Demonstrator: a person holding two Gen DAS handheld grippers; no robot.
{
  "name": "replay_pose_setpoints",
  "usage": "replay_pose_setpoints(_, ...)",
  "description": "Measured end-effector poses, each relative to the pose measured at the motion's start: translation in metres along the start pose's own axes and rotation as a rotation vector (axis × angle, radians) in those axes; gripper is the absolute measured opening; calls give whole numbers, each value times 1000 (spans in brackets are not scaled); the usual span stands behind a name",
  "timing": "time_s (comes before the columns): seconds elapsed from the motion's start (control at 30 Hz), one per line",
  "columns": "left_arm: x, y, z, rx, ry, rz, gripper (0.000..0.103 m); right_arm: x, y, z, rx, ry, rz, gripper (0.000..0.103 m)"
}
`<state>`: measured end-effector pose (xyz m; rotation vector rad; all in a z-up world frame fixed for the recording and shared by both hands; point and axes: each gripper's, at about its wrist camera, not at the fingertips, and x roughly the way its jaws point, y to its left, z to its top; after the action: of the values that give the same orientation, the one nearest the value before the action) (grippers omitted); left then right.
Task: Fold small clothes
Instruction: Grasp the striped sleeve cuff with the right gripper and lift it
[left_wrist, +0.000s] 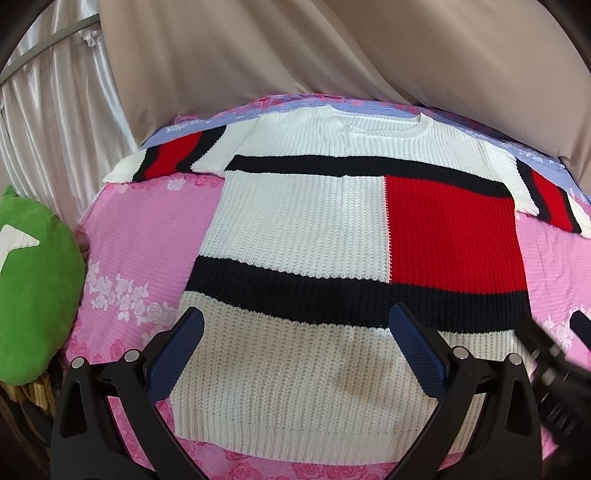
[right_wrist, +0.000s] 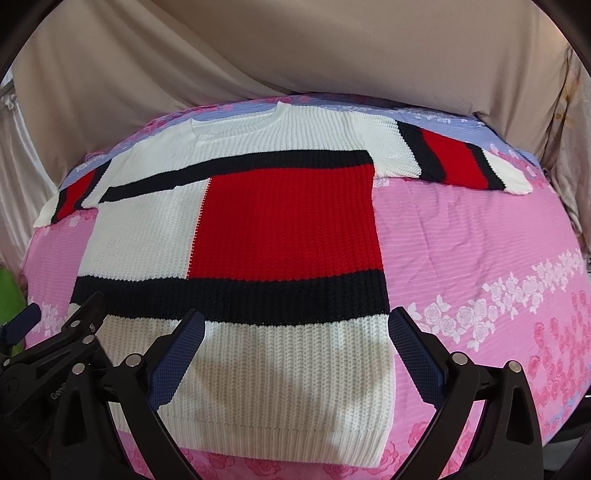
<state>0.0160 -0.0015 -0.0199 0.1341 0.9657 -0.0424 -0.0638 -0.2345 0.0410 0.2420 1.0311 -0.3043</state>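
**Sweater laid flat, both grippers ready at the hem**

The knit sweater (left_wrist: 295, 229) lies flat on the pink bed cover (left_wrist: 147, 229), front up, with both sleeves spread out to the sides. It is smoothed out like this so it can be folded neatly.

The left gripper (left_wrist: 295, 354) hangs over the bottom white part, near the hem. Its fingers (left_wrist: 177, 362) are wide apart and hold nothing. The sweater's left edge is just beside the left finger.

The right gripper (right_wrist: 295, 354) hangs over the hem too, fingers (right_wrist: 413, 354) wide apart and empty. The sweater's right edge runs just beside the right finger.

A green pillow (left_wrist: 33, 280) sits far left of the left fingers. I think no fold has been made yet, and grabbing the hem corners comes next.
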Motion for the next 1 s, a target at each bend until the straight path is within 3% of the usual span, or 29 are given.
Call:
replay_pose_setpoints(0.17, 6, 6, 8, -37, 21, 8, 98, 17, -70, 34, 76, -53, -49, 98)
replay_pose_setpoints(0.37, 17, 6, 12, -67, 64, 36, 98, 72, -243, 117, 315, -57, -226, 98)
replay_pose_setpoints(0.47, 19, 5, 14, -92, 61, 63, 98, 96, -302, 147, 377, -57, -313, 98)
replay_pose_setpoints(0.53, 20, 5, 16, -105, 67, 63, 98, 119, -339, 163, 434, -36, -328, 98)
replay_pose_setpoints(0.67, 22, 3, 19, -101, 75, 67, 98, 153, -401, 167, 626, 14, -278, 94)
replay_pose_setpoints(0.77, 24, 4, 20, -93, 74, 63, 98, 163, -411, 162, 682, -9, -210, 62)
replay_pose_setpoints(0.83, 26, 5, 22, -89, 71, 59, 98, 168, -409, 165, 693, -16, -159, 25)
replay_pose_setpoints(0.87, 26, 5, 23, -88, 71, 56, 98, 171, -406, 168, 698, -20, -133, 16)
replay_pose_setpoints(0.9, 27, 6, 24, -88, 69, 49, 98, 168, -401, 174, 704, -35, -100, 10)
replay_pose_setpoints(1.0, 27, 12, 28, -99, 56, 30, 98, 133, -365, 202, 668, -180, 48, 10)
